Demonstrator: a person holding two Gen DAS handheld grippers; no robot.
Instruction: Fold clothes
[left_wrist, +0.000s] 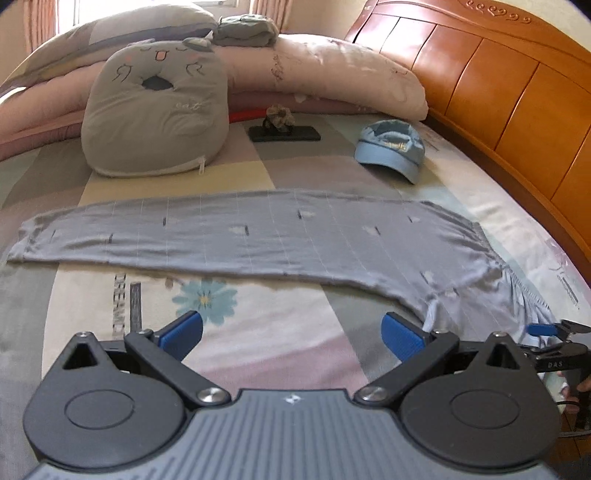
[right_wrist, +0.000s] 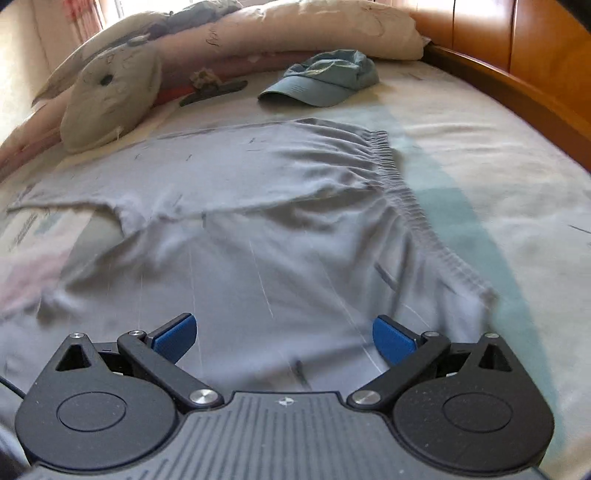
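Hovering open-jawed and empty-handed: left gripper (left_wrist: 291, 336) short of grey pajama trousers (left_wrist: 258, 240), right gripper (right_wrist: 284, 338) directly over them. Spread flat on patchwork bed (left_wrist: 280, 332), one leg stretched ahead of left jaws, gathered waistband (right_wrist: 402, 199) ahead-right of right jaws. Thin, limp, light fabric, likely best pinched at waistband and hem. Beyond: cat cushion (left_wrist: 155, 114), blue cap (left_wrist: 391, 147), wooden headboard (left_wrist: 491, 88).

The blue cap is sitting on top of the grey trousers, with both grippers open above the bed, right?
Not quite. The blue cap lies on the bed sheet, apart from the grey trousers, as the left wrist view shows. Both the left gripper and right gripper are open.
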